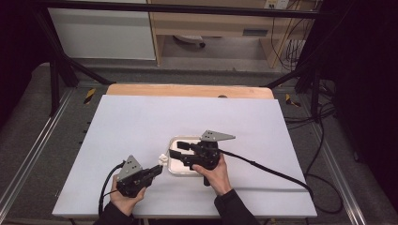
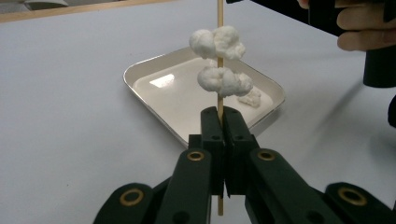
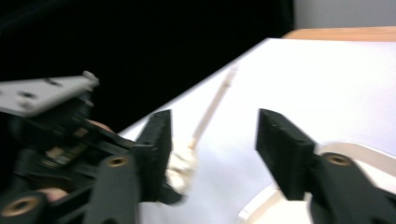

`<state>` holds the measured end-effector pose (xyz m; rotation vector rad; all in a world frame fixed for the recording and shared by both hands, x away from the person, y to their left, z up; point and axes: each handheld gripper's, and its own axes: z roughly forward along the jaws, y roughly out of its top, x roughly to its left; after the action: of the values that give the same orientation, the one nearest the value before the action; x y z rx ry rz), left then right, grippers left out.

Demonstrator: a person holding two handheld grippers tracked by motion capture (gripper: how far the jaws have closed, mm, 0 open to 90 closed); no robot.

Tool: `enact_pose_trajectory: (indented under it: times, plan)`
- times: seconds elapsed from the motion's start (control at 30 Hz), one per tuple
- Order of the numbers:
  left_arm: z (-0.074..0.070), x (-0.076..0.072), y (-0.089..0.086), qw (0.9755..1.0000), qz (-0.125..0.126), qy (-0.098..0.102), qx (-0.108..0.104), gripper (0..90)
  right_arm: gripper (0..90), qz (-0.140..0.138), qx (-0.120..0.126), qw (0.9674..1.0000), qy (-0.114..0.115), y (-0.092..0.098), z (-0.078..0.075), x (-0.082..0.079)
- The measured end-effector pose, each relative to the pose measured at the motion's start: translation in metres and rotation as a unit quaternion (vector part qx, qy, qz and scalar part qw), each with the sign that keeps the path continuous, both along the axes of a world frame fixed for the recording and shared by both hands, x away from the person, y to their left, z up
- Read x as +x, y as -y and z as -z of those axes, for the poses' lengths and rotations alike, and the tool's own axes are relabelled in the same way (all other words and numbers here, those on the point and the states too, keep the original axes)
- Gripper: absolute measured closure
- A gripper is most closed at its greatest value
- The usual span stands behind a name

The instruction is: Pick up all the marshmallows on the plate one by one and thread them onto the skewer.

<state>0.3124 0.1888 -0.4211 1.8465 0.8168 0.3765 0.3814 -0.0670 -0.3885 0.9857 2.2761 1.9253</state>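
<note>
Two white puffs (image 2: pixel 219 60) sit on the skewer (image 2: pixel 220 28), just above the tray (image 2: pixel 140 74). Left claw (image 2: pixel 223 122) clamped on skewer. Right claw (image 3: pixel 212 154) apart, nothing gripped.

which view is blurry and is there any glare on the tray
Right gripper view: motion-smeared, the skewer and right gripper soft-edged. Left gripper view: sharp, with a bright glare patch on the tray floor. High view: dim, dark surroundings.

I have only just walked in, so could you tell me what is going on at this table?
A person works with two handheld grippers. The left gripper is shut on a wooden skewer carrying two white fluffy pieces. The right gripper is open near the skewer, holding nothing. Another white piece lies in the white tray.
</note>
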Motion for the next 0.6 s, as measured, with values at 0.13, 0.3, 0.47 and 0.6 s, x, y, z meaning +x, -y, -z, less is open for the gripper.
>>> enact_pose_trajectory:
  times: [0.13, 0.3, 0.47, 0.6]
  plan:
    - [0.002, -0.001, -0.001, 0.9996, -0.016, -0.014, 0.019, 88.5, 26.8, 0.019, -0.048, 0.9987, 0.001, 0.012, 0.002, 0.004]
    - [0.004, 0.000, -0.003, 0.9994, -0.015, -0.021, 0.024, 88.4, 15.3, 0.039, -0.107, 0.9935, 0.006, 0.026, 0.008, 0.008]
    - [0.005, 0.002, -0.003, 0.9991, -0.013, -0.028, 0.029, 88.3, 10.5, 0.040, -0.156, 0.9869, -0.002, 0.035, 0.017, 0.013]
    - [0.005, 0.002, -0.003, 0.9990, -0.011, -0.031, 0.029, 88.3, 11.2, 0.036, -0.194, 0.9803, -0.002, 0.038, 0.026, 0.014]
